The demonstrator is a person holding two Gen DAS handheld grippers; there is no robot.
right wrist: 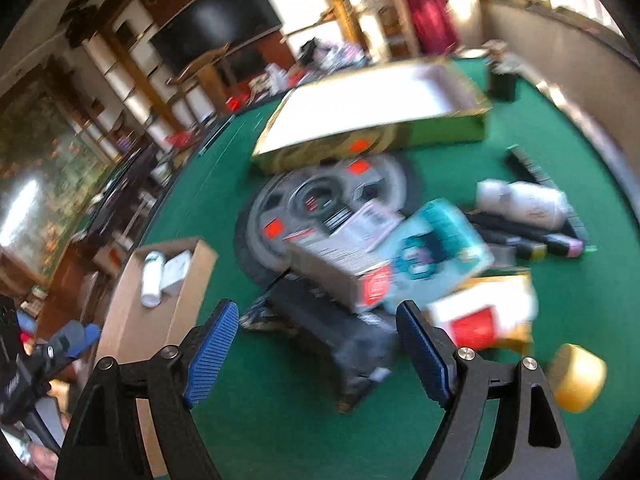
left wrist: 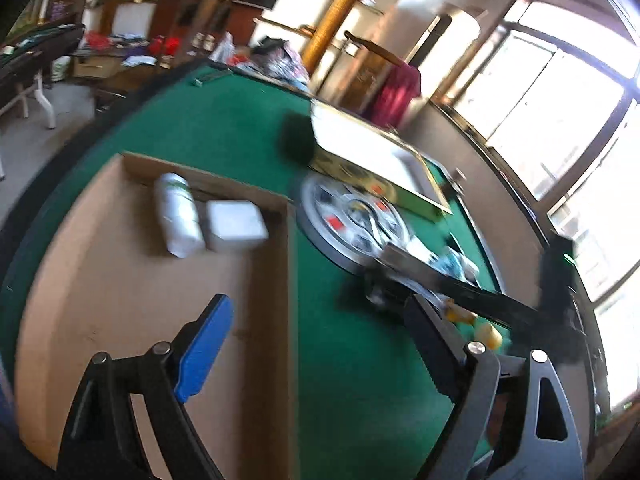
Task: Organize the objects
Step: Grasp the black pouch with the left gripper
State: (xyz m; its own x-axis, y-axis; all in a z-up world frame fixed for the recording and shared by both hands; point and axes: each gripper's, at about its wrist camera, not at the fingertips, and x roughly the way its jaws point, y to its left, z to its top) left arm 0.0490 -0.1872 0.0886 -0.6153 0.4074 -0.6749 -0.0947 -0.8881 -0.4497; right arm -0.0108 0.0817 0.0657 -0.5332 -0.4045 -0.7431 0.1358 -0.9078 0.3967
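Observation:
A shallow cardboard tray (left wrist: 100,264) lies on the green table and holds a white bottle (left wrist: 178,216) and a white box (left wrist: 236,224). My left gripper (left wrist: 320,344) is open and empty above the tray's right wall. My right gripper (right wrist: 316,348) is open and empty above a dark flat package (right wrist: 340,336). Behind that lies a pile: a grey box (right wrist: 340,268), a teal box (right wrist: 436,248), a red and yellow box (right wrist: 484,312) and a white bottle (right wrist: 524,200). The tray also shows in the right wrist view (right wrist: 132,320).
A round silver wheel-like disc (right wrist: 320,196) and a large gold-edged open box (right wrist: 372,108) sit mid-table; both show in the left wrist view, disc (left wrist: 352,216) and box (left wrist: 372,152). A yellow object (right wrist: 576,376) lies at the right. Dark markers (right wrist: 536,244) lie behind the pile.

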